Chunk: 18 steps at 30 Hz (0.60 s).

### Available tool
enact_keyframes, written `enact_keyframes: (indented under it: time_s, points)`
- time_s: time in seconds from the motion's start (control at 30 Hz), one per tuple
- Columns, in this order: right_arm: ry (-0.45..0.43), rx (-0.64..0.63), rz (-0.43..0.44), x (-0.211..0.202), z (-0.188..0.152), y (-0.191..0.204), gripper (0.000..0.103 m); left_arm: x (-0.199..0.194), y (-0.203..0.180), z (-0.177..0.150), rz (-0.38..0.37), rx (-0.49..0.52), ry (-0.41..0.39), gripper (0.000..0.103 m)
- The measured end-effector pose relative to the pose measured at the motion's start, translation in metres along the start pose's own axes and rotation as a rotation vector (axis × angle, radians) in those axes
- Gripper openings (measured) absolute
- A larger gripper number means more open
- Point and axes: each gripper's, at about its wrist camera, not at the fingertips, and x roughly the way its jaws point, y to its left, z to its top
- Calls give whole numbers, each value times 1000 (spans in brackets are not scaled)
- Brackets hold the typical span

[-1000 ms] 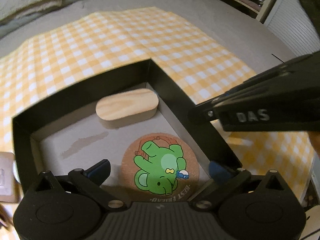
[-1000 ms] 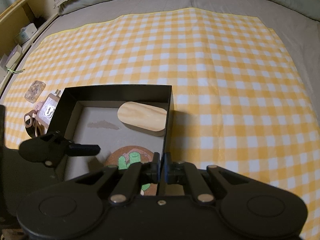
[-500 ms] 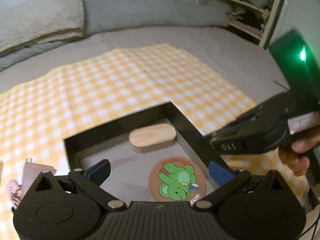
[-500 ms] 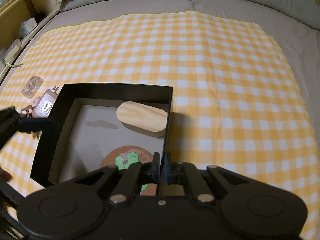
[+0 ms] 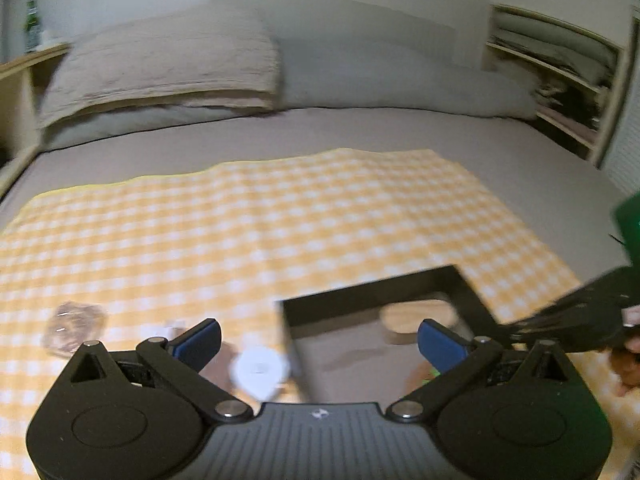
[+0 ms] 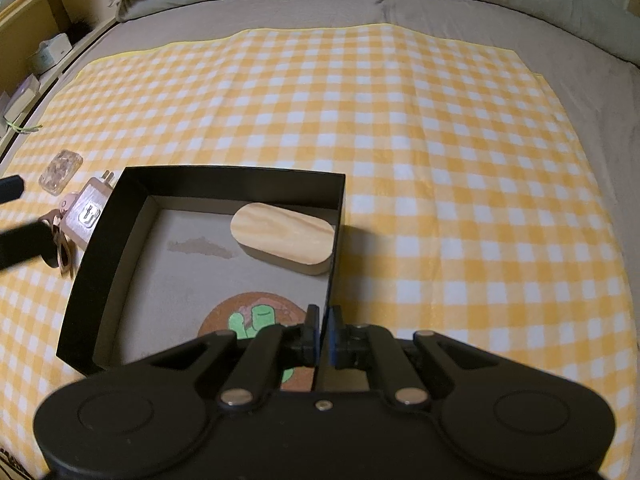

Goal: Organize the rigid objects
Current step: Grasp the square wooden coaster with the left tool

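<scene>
**Right claw pins the box, left claw free for the next item**

So here's our read. The right gripper (image 6: 323, 330) has its jaws pinched together on the right wall of the box (image 6: 224, 174), near the front corner. We figure that's just an anchor: the box sits on a soft bed with a check cloth (image 6: 440, 160) over it, so it would slide when things get dropped in.

The left gripper (image 5: 318, 338) has its jaws wide apart with nothing between them. It hangs over the box's left edge, so we'd guess it's going for the loose stuff outside.

Two items are already in the box: the wood block (image 6: 284, 238) at the back right and the coaster (image 6: 256, 320) at the front, partly hidden by the right claw.

What each view adds:
- The right view is sharp and shows the leftovers left of the box: a plug (image 6: 90, 210) touching its wall, a clear case (image 6: 60, 170) further out, and something ring-shaped we can't identify.
- The left view is blurry, but it shows a white round thing (image 5: 260, 370) by the box wall, plus the pillow (image 5: 160, 72) and shelves (image 5: 560, 76).
</scene>
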Motion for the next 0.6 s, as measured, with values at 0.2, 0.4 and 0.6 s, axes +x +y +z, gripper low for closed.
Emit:
enact_keyframes:
  time_s: [0.2,0.4,0.6]
  points:
    - [2,0,2,0,0,-1,5,-1,44,-4,114,-72,-5,103]
    - [3,-3,-1,1,1,0,5,8,83,-12,180,-127,25,102]
    - [4,-16,-2,1,-1,1,5,28,99,-15,210,-150,65,86]
